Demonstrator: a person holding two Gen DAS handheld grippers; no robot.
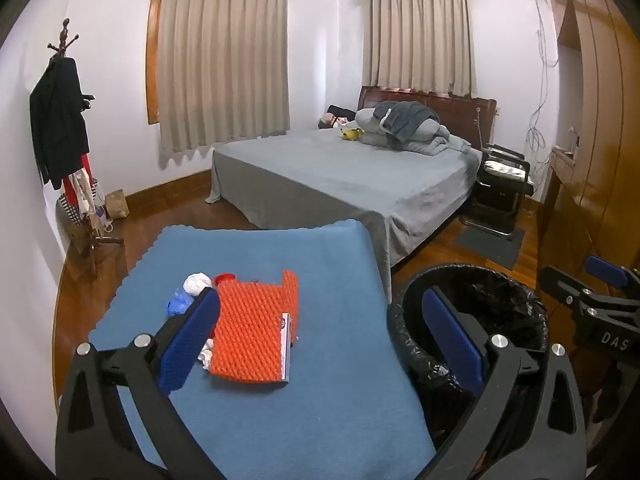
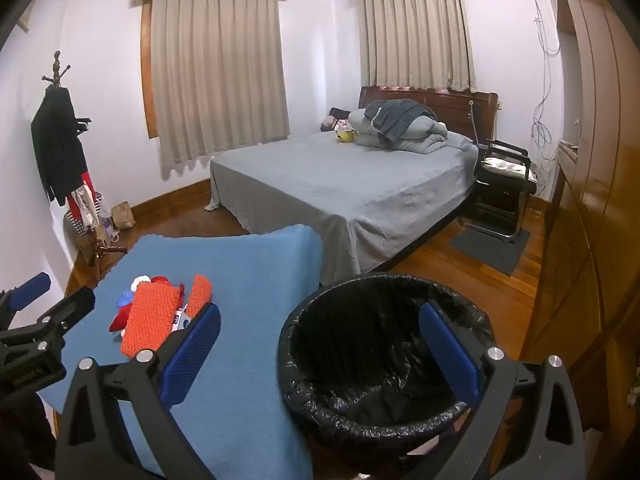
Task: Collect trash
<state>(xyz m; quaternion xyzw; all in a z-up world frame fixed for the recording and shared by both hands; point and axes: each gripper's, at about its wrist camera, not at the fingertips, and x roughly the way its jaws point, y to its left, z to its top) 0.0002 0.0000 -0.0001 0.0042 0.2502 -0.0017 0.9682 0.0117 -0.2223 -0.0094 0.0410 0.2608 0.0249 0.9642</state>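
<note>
While right wrist shows bin (image 2: pixel 384 360) interior, left crops it

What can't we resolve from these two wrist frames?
- Trash under the orange foam sheet: covered in both views; only the white wad, blue scrap and a red piece show.
- Bin bottom: left view blocked by the left gripper; right view too dark.
- Label beside the foam: too small.

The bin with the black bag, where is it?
The bin stands on the wooden floor just right of the blue table, near the foot of the bed; the right wrist view looks straight into it.
</note>
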